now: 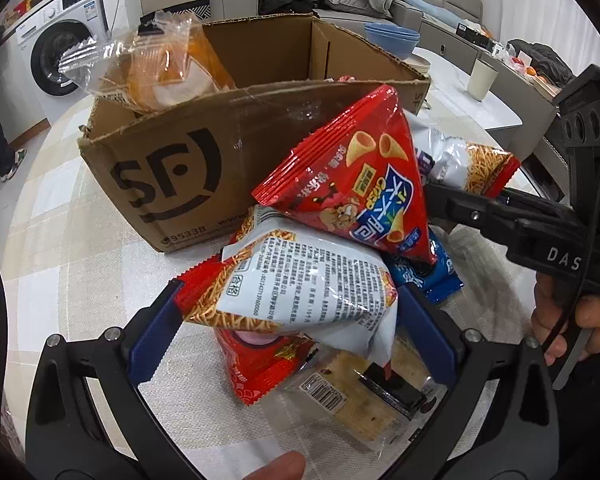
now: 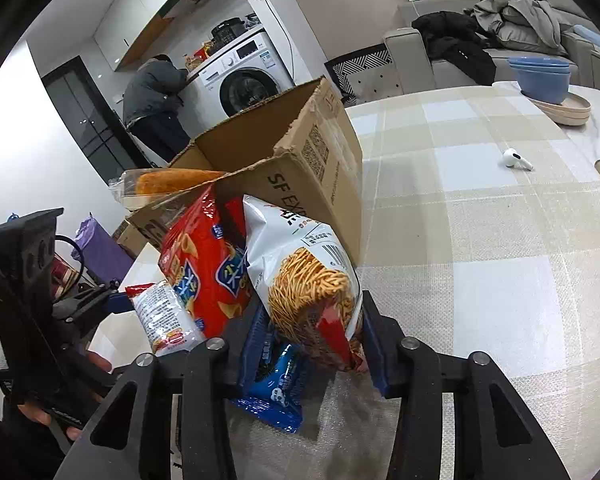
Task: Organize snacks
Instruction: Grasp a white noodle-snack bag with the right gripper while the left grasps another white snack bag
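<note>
Snacks heaped vs box, blue bowls behind.

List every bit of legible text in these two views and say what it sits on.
"SF" logo, "95338", "www": cardboard box front.
"SF EXP", cut off by a bag: box side.
"CRISP": red cone-snack bag, upside down; Chinese brand too distorted.
"DAS": right gripper body.
Noodle-snack bag in left gripper: small print unreadable.
Washing machine labels: blurred.
</note>
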